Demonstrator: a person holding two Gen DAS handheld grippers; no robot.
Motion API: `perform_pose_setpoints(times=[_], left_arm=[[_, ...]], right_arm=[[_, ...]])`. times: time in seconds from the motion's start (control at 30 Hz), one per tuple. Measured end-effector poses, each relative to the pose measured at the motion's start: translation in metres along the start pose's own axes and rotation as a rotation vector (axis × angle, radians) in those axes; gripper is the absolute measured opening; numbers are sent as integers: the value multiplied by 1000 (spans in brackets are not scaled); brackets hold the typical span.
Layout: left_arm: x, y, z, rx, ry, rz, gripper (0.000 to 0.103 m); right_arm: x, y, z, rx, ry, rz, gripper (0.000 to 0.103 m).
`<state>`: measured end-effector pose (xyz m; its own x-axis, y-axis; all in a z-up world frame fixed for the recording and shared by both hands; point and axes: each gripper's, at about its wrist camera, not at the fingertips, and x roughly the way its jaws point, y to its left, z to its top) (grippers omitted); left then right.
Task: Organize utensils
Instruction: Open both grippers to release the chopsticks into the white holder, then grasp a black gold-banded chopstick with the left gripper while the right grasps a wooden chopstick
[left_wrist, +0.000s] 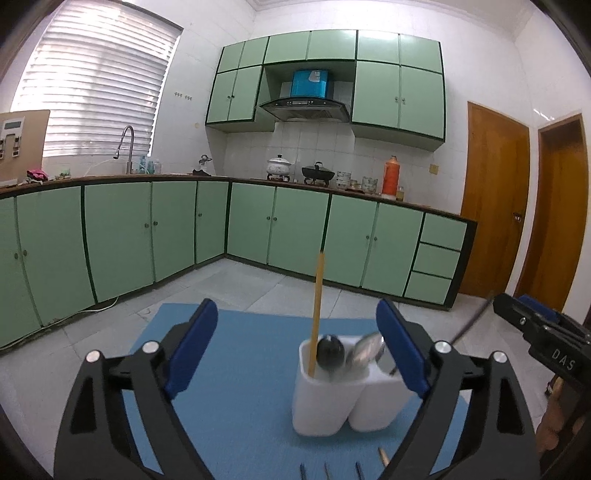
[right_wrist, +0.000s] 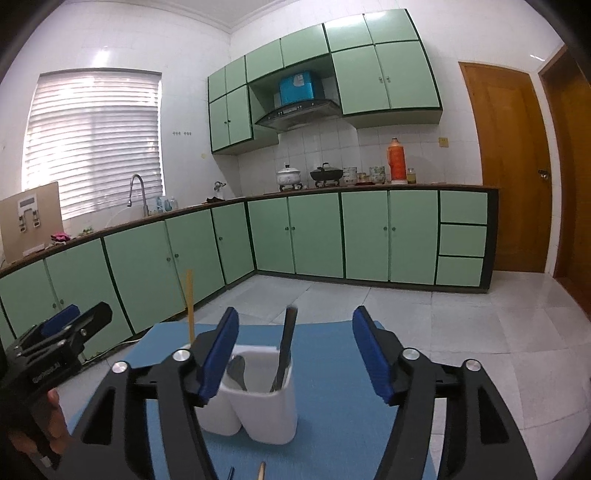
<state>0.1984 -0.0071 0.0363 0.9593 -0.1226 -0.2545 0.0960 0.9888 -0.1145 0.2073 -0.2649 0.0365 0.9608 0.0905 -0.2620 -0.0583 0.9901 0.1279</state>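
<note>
A white two-compartment utensil holder (left_wrist: 332, 402) stands on a blue mat (left_wrist: 236, 406). It holds an upright yellow chopstick (left_wrist: 317, 314), a black spoon (left_wrist: 330, 352) and metal spoons (left_wrist: 365, 350). My left gripper (left_wrist: 295, 310) is open just before the holder with nothing between its blue pads. In the right wrist view the holder (right_wrist: 258, 410) sits between the fingers of my open right gripper (right_wrist: 295, 314), untouched; a dark utensil handle (right_wrist: 288, 343) leans out of its right compartment. Fork tines (left_wrist: 325, 470) and a wooden tip (left_wrist: 384, 458) lie on the mat's near edge.
Each gripper shows in the other's view: the right gripper (left_wrist: 517, 310) at the right, the left gripper (right_wrist: 81, 325) at the left, held by a hand (right_wrist: 51, 424). Green kitchen cabinets (left_wrist: 258, 229) and wooden doors (left_wrist: 491, 199) stand far behind.
</note>
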Motion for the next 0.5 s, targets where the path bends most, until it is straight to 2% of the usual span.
perform_pose_setpoints(times=[0.2, 0.5], left_arm=[[-23, 3, -28, 24, 62, 8, 90], [-52, 9, -93, 59, 208, 12, 92]], right_arm=[[-19, 2, -31, -15, 40, -4, 69], [-53, 12, -110, -48, 153, -35, 74]])
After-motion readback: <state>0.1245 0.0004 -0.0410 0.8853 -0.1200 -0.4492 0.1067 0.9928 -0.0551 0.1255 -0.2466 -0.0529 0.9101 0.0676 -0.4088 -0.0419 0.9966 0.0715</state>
